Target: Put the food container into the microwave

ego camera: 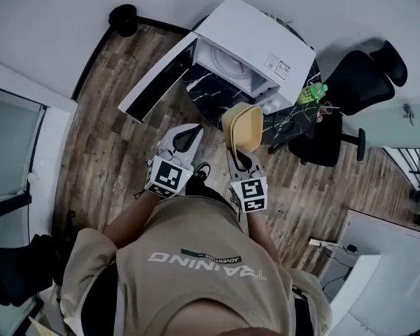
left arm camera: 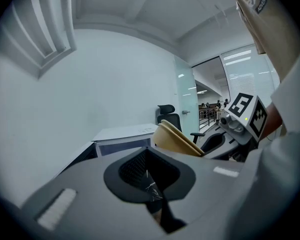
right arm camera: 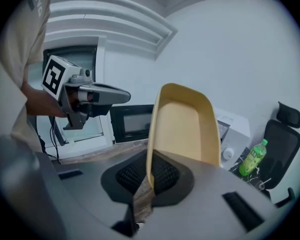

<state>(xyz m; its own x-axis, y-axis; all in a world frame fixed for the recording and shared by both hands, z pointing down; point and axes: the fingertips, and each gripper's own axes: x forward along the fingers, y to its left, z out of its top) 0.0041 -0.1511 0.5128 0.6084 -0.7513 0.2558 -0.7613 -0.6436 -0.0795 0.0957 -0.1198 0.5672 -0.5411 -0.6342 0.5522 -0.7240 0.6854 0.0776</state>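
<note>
Yellow plastic fills my right gripper view: the container (right arm camera: 182, 124) stands almost on edge, and the right tongs (right arm camera: 147, 176) pinch its near rim between their pads. From the head view it hangs in the air, tipped, just near of the black marble table (ego camera: 210, 93) and apart from it, with its open side turned left. The left tongs (left arm camera: 149, 176) are pressed together on nothing and sit just left of the container without touching it.

The microwave (ego camera: 248, 44) stands on the far side of the table, and its door (ego camera: 157, 79) is swung wide to the left, so the way in is open. I judge the carry to be about halfway, with the placing not yet done.

To do this well I would first roll the right wrist until the container lies level, since a grip on one rim lets it swing. Then I would push it far and slightly left, low enough to pass under the top edge of the opening, and set it flat on the floor inside before I spread the tongs. The left tongs should stay out of the door's swing, ready to close it. A green bottle (ego camera: 312, 93) and a chair (ego camera: 364, 75) stand well to the right, out of my path.
</note>
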